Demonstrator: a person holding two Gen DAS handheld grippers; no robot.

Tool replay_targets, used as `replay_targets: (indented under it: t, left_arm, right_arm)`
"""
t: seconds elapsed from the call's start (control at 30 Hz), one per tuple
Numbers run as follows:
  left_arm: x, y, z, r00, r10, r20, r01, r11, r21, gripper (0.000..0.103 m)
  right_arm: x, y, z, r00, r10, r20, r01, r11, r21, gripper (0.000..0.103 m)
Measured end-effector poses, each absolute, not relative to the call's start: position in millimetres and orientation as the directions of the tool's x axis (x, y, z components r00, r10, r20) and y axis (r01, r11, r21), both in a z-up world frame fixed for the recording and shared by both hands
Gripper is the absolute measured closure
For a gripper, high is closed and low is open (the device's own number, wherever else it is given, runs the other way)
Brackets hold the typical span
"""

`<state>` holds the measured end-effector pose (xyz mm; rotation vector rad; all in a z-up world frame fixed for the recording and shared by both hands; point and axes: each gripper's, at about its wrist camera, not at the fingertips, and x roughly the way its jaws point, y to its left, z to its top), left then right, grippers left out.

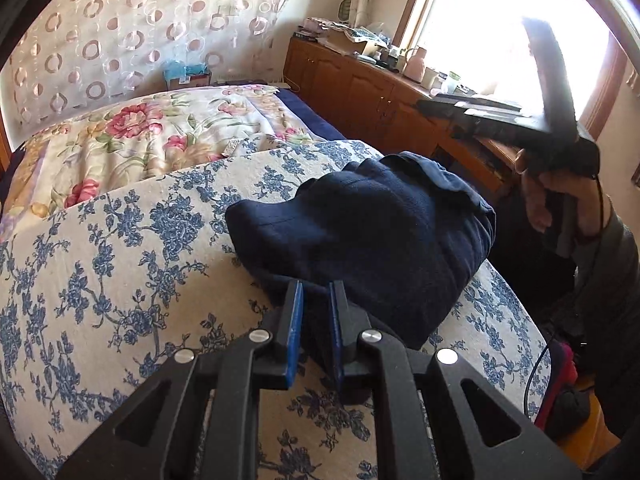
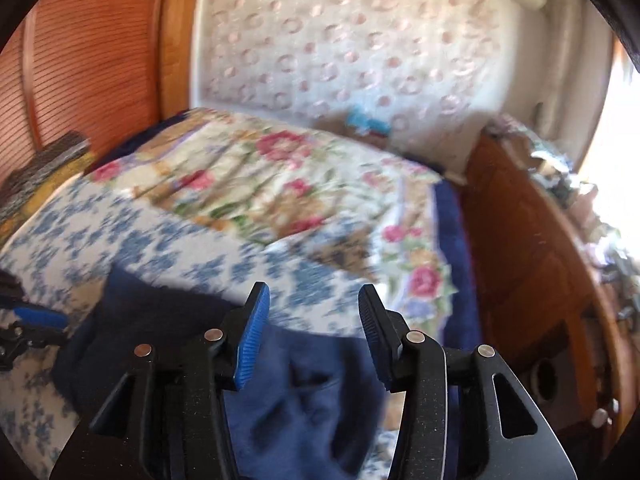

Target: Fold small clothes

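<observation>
A dark navy garment [image 1: 368,236] lies bunched on the blue-flowered bedspread [image 1: 120,248]. My left gripper [image 1: 316,292] is shut on the garment's near edge, with cloth between its blue pads. My right gripper [image 2: 312,304] is open and empty, held above the garment [image 2: 304,392]. It also shows in the left wrist view [image 1: 436,114], raised at the right in a hand. The left gripper [image 2: 36,320] shows at the left edge of the blurred right wrist view.
A pink-flowered quilt [image 1: 160,132] lies further up the bed. A wooden cabinet [image 1: 360,84] with clutter on top runs along the right under a bright window. A patterned curtain [image 1: 140,24] hangs behind. A wooden headboard [image 2: 80,60] stands at the left.
</observation>
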<state>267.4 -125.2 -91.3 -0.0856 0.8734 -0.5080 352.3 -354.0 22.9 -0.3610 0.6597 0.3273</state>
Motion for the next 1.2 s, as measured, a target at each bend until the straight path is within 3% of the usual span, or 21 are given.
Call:
replay_targets:
  t: [0.17, 0.43, 0.6, 0.63, 0.7, 0.97, 1.03, 1.1, 1.17, 1.2]
  left_arm:
    - [270.1, -125.0, -96.3, 0.519, -0.464, -0.718, 0.393, 0.876, -0.282, 0.093]
    - [264.1, -119.6, -99.2, 0.512, -0.469, -0.720, 0.389, 0.874, -0.292, 0.093]
    - [247.0, -112.1, -103.2, 0.490, -0.478, -0.729, 0.386, 0.869, -0.309, 0.093]
    - [243.8, -111.0, -103.4, 0.489, -0.478, -0.729, 0.386, 0.869, -0.311, 0.093]
    - [238.0, -110.0, -103.2, 0.485, -0.484, -0.729, 0.388, 0.866, -0.317, 0.093]
    - [227.2, -116.3, -101.6, 0.467, -0.512, -0.721, 0.415, 0.847, -0.333, 0.092]
    - [226.3, -117.9, -104.4, 0.460, -0.510, -0.727, 0.413, 0.847, -0.334, 0.092]
    - [225.5, -119.4, -108.4, 0.446, -0.515, -0.732, 0.414, 0.844, -0.341, 0.092]
    - [225.1, -121.1, -112.2, 0.435, -0.518, -0.737, 0.415, 0.841, -0.346, 0.092]
    - [224.7, -122.0, -113.9, 0.431, -0.518, -0.738, 0.417, 0.840, -0.346, 0.092]
  right_arm:
    - [333.7, -373.7, 34.8, 0.743, 0.220, -0.632, -0.407, 0.898, -0.165, 0.056]
    - [279.5, -363.8, -10.6, 0.612, 0.304, -0.730, -0.525, 0.846, -0.087, 0.056]
    - [269.1, -351.6, -32.0, 0.604, 0.260, -0.753, -0.559, 0.811, -0.169, 0.057]
    - [271.4, -353.6, -33.3, 0.606, 0.255, -0.754, -0.560, 0.810, -0.176, 0.062]
    - [276.7, -359.5, -30.1, 0.614, 0.253, -0.747, -0.556, 0.811, -0.183, 0.096]
    - [339.2, -399.4, -11.9, 0.731, 0.067, -0.679, -0.332, 0.904, -0.269, 0.100]
    - [348.6, -409.3, -10.1, 0.744, 0.017, -0.668, -0.264, 0.926, -0.270, 0.094]
    - [347.4, -414.8, -9.4, 0.734, 0.024, -0.679, -0.252, 0.938, -0.240, 0.068]
    - [333.3, -412.0, -13.3, 0.714, 0.086, -0.695, -0.311, 0.928, -0.205, 0.052]
    - [327.6, -409.7, -14.4, 0.712, 0.095, -0.695, -0.321, 0.925, -0.203, 0.051]
